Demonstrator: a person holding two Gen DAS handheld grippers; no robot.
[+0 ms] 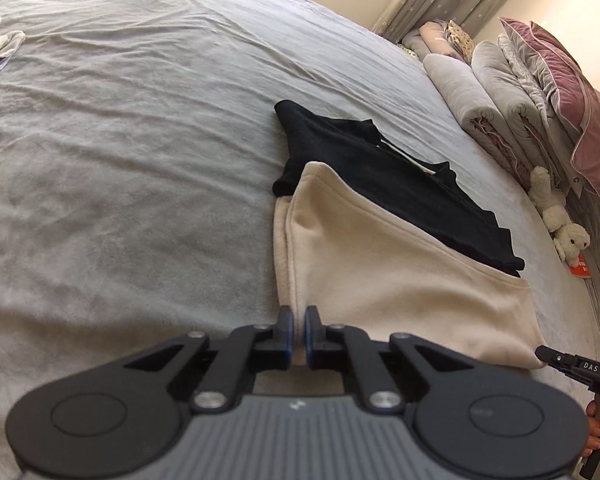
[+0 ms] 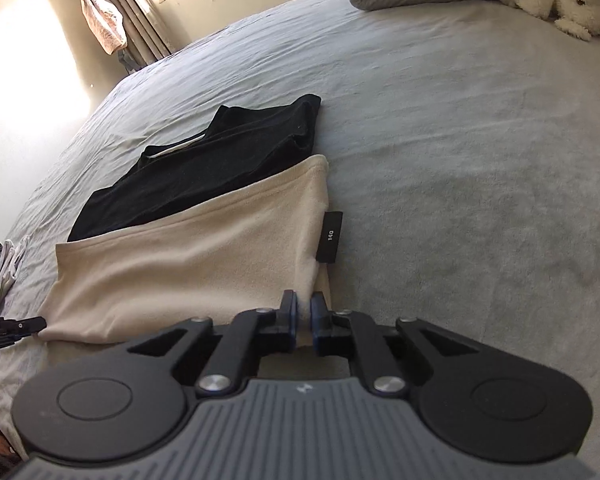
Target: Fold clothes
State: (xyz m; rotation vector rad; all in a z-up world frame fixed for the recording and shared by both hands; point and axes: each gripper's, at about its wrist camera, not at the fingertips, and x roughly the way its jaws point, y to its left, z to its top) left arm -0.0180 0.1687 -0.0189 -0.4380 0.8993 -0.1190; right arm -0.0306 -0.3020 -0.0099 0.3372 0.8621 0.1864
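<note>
The cream garment (image 1: 380,280) is spread on the grey bed (image 1: 140,160), its far part overlapped by a black garment (image 1: 400,188) lying on top. The near left corner is pinched by the left gripper (image 1: 299,334), whose fingers are closed narrow on the cream edge; the near right corner, beside a black size tag (image 2: 330,237), is clamped likewise by the right gripper (image 2: 304,320).

Several risks can be judged from here. If the corners are lifted and carried forward, the black garment may be dragged or bundled into the fold, since its weight rests on the cream cloth. Only a thin edge appears to be caught in each pinch, so a corner may slip out under tension. Uneven lifting would leave the fold skewed.
</note>
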